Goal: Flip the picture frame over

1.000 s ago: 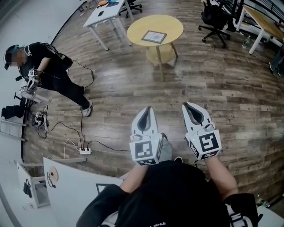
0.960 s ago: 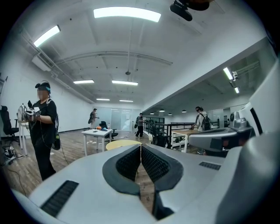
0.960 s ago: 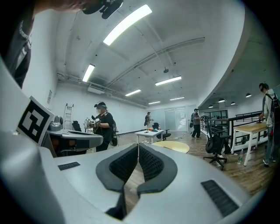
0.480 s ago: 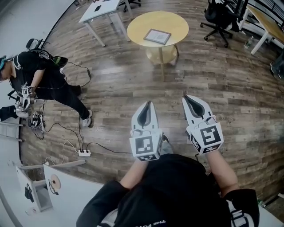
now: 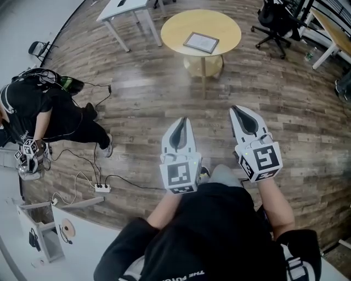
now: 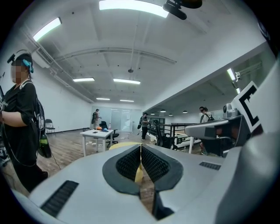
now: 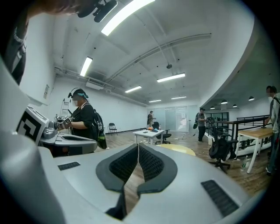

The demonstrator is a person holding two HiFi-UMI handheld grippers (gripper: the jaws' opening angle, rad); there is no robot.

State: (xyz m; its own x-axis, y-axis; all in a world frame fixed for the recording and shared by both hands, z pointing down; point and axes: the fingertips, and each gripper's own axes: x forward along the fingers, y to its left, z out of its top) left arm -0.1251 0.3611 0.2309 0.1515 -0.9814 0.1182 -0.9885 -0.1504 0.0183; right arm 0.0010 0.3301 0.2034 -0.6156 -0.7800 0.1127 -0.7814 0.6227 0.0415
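A picture frame (image 5: 201, 42) lies flat on a round yellow table (image 5: 227, 34) far ahead across the wood floor. My left gripper (image 5: 180, 122) and right gripper (image 5: 240, 111) are held side by side at waist height, pointing toward the table and well short of it. Both have their jaws closed tip to tip with nothing between them. In the left gripper view the left gripper (image 6: 140, 148) covers most of the yellow table (image 6: 123, 145). In the right gripper view the table (image 7: 179, 149) peeks over the right gripper (image 7: 138, 147).
A person (image 5: 38, 112) stands at the left beside cables and a power strip (image 5: 102, 187) on the floor. A white desk (image 5: 126, 10) stands left of the round table, a black office chair (image 5: 278, 22) to its right. White furniture (image 5: 71, 233) sits at my near left.
I have walked toward the round table, so it and the frame appear slightly nearer. Both grippers kept their closed pose in front of me. The person at the left has slid toward the picture's edge.
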